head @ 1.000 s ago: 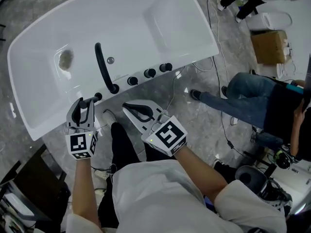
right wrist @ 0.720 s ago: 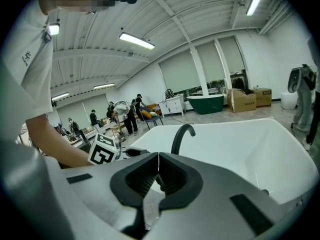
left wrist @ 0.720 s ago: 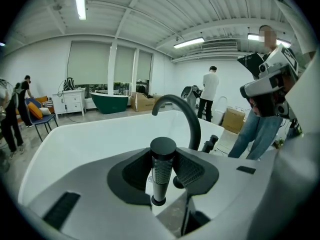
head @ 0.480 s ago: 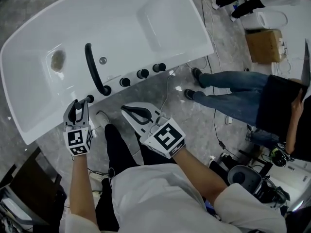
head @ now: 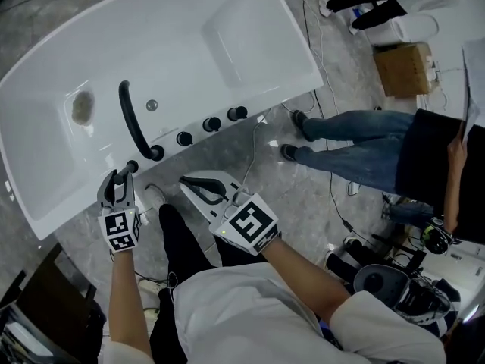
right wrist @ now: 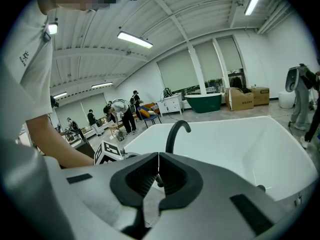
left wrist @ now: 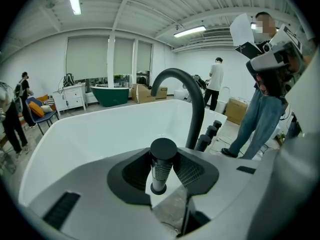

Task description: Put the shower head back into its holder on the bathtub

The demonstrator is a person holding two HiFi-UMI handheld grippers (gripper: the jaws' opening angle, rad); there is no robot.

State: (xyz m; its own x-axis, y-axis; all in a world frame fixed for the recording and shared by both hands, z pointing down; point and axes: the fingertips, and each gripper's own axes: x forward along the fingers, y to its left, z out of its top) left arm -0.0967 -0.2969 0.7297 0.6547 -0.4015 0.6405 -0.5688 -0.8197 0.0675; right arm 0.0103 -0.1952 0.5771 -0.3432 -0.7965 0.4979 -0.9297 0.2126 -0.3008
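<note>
Head view: you held the left gripper (head: pixel 120 179) at the near rim of the bathtub (head: pixel 189 44), jaws clamped on the black shower head (head: pixel 132 166). It stood upright just beside the foot of the arched black spout (head: pixel 130 120), likely because its holder sits in that rim. The right gripper (head: pixel 186 181) hung off the tub over the floor, near your leg, probably parked to stay out of the way. 3 black knobs (head: pixel 211 124) stood in a row along the rim past the spout, apart from the shower head. A person in jeans (head: pixel 356 139) stood on the far side near a cardboard box (head: pixel 402 67), and a cable (head: pixel 254 146) trailed on the floor. None of these blocked the left gripper.

Left gripper view: the pads gripped the shower head under its flat cap. Its ribbed stem ran straight down to a small black ring (left wrist: pixel 158 188) on the rim, which I judged to be the holder. Whether it was fully seated, I could not tell. The spout rose close behind, the only thing crowding that side.

Right gripper view: the jaws were closed tip to tip with nothing between them. A green tub (right wrist: pixel 205 104) and several people stood far back in the room.
</note>
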